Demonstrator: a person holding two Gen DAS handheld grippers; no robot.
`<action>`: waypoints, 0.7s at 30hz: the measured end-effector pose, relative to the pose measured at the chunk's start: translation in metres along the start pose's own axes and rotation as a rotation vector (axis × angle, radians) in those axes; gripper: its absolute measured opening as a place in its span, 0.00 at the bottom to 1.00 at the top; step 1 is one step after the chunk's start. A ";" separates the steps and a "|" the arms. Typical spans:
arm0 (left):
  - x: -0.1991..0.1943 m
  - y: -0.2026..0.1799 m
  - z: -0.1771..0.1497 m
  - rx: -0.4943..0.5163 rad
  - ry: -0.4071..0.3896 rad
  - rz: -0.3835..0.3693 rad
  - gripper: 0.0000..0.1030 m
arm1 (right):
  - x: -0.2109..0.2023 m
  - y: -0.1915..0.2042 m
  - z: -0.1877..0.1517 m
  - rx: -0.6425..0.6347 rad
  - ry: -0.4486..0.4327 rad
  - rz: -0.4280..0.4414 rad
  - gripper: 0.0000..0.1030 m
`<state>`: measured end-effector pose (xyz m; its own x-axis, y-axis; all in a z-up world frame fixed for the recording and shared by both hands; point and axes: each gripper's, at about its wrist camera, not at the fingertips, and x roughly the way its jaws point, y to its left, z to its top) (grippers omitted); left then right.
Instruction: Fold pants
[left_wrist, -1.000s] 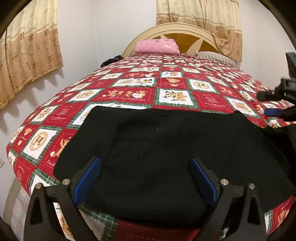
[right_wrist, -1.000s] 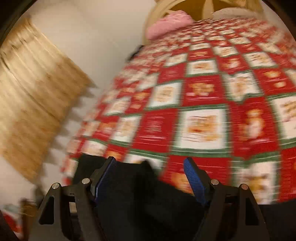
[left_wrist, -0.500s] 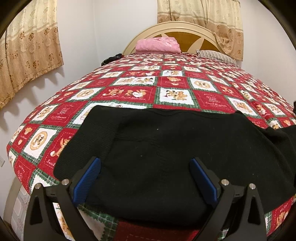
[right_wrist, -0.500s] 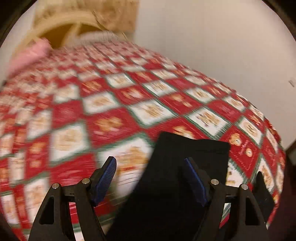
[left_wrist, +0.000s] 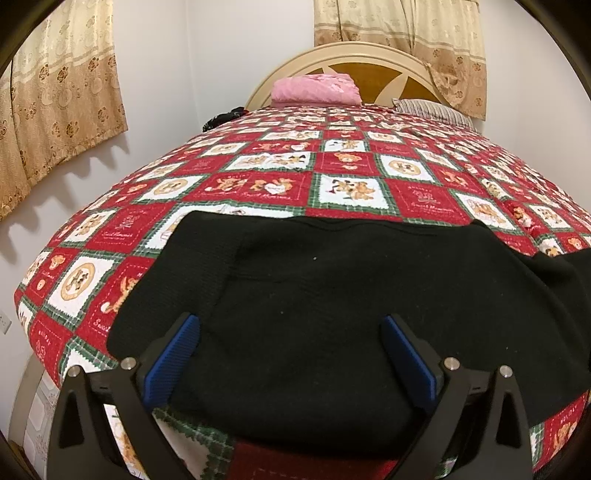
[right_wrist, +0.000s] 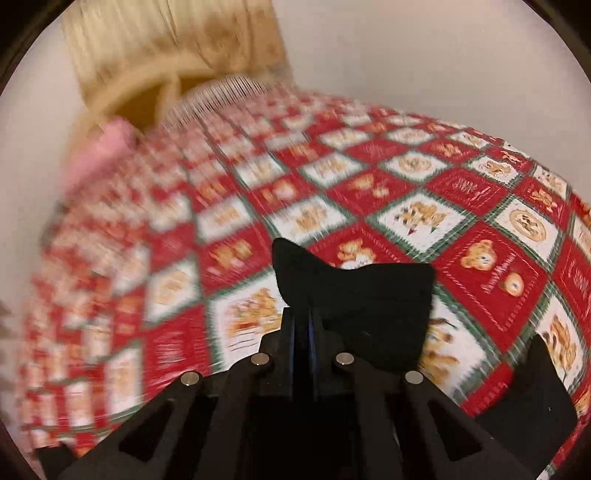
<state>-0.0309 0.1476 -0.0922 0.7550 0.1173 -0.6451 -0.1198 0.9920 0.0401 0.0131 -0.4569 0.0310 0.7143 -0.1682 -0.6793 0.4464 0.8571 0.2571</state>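
Nearest to us, our left claw (left_wrist: 290, 354) stands open, its blue pads spread wide above the black pants (left_wrist: 332, 295), touching nothing that we can make out. The pants lie flat across the near edge of the bed (left_wrist: 258, 192), reaching from close to the near left corner off toward the right. Our right claw (right_wrist: 303, 325) is clamped tight on a hem end of the same pants (right_wrist: 354, 295); the cloth stands up in a peak just beyond the closed pads and drapes to their right, hiding a patch of the cover behind it. That view is blurred on its left side.

Beyond the pants we see only the red, white and green teddy-bear bedspread (left_wrist: 351, 162), bare all the way up the bed. At the far edge a folded pink blanket (left_wrist: 316, 88) sits against the curved headboard (left_wrist: 373, 59), with a striped pillow (left_wrist: 432, 110) by the far right corner and a dark bundle (left_wrist: 223, 118) at the far left corner. Tan patterned curtains (left_wrist: 62, 99) hang on the left wall and behind the headboard.
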 end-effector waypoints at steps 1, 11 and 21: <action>0.000 0.000 0.000 -0.001 0.002 0.001 0.99 | -0.012 -0.006 -0.002 0.010 -0.027 0.021 0.06; 0.001 -0.001 0.002 -0.004 0.006 0.006 1.00 | -0.102 -0.128 -0.085 0.227 -0.212 0.118 0.06; -0.002 0.000 0.010 0.009 0.043 -0.012 1.00 | -0.090 -0.172 -0.120 0.404 -0.141 0.184 0.15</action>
<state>-0.0263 0.1483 -0.0834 0.7283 0.1036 -0.6774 -0.1051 0.9937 0.0390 -0.1928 -0.5310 -0.0348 0.8552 -0.1199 -0.5043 0.4596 0.6255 0.6305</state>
